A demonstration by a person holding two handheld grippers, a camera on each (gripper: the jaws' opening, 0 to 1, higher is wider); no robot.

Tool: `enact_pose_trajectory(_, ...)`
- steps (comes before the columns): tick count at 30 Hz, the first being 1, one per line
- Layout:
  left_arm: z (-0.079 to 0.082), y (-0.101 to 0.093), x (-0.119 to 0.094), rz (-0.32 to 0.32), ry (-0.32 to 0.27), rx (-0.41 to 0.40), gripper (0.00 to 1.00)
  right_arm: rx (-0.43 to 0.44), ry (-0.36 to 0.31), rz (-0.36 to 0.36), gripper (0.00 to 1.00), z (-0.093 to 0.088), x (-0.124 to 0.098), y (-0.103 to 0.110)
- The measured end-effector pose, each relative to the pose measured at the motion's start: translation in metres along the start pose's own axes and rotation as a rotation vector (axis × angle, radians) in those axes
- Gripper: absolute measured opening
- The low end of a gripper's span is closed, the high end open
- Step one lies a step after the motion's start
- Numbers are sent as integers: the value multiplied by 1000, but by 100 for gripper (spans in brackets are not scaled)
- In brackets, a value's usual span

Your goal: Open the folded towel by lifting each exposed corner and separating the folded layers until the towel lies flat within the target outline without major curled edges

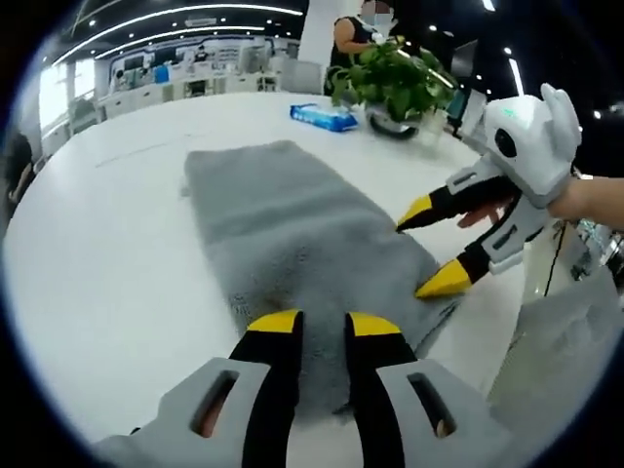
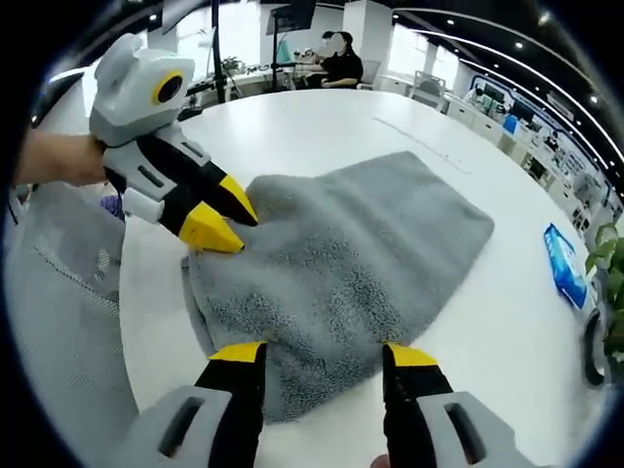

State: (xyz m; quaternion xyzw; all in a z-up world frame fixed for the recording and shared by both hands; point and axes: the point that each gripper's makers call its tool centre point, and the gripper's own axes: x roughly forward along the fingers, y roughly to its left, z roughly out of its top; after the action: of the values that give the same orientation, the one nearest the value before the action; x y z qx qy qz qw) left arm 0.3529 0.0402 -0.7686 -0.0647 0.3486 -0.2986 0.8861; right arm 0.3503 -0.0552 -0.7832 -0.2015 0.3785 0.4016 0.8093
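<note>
Two hand-held grippers work at one end of the grey towel (image 1: 292,234), which lies folded on the white counter (image 1: 107,253). The left hand-held gripper (image 1: 325,325) has its jaws slightly parted over the towel's near edge, grasping nothing; the right hand-held gripper (image 2: 324,353) is spread wide above the fabric, its tips at the towel's edge.

Right tongs (image 2: 325,359) spread over grey towel (image 2: 351,263), left tongs (image 2: 226,216) at its corner
</note>
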Motion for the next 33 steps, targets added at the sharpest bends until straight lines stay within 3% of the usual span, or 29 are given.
enact_pose_trajectory(4, 18, 5, -24, 14, -109, -45, 16, 18, -100, -65, 50, 26, -11, 10)
enact_pose_trajectory(7, 22, 17, -44, 59, -149, -58, 16, 3, -160, -67, 50, 47, -14, 29)
enact_pose_trajectory(10, 18, 33, -63, 117, -164, -55, 17, 0, -222, -69, 50, 66, -13, 48)
enact_pose_trajectory(13, 12, 46, -78, 164, -174, -59, 17, 16, -240, -70, 48, 75, -8, 67)
enact_pose_trajectory(18, 7, 52, -102, 200, -204, -87, 17, -87, -202, -57, 48, 76, 8, 95)
enact_pose_trajectory(22, -1, 55, -124, 258, -207, -84, 17, -120, -180, -37, 45, 80, 22, 110)
enact_pose_trajectory(24, 4, 56, -134, 269, -235, -103, 17, -170, -150, -45, 44, 78, 32, 113)
enact_pose_trajectory(26, 9, 56, -138, 268, -283, -121, 17, -180, -127, -23, 43, 76, 40, 119)
enact_pose_trajectory(30, 1, 63, -135, 286, -253, -140, 17, -197, -102, -8, 40, 77, 55, 126)
enact_pose_trajectory(33, -3, 67, -133, 296, -240, -176, 17, -222, -18, 2, 34, 63, 70, 126)
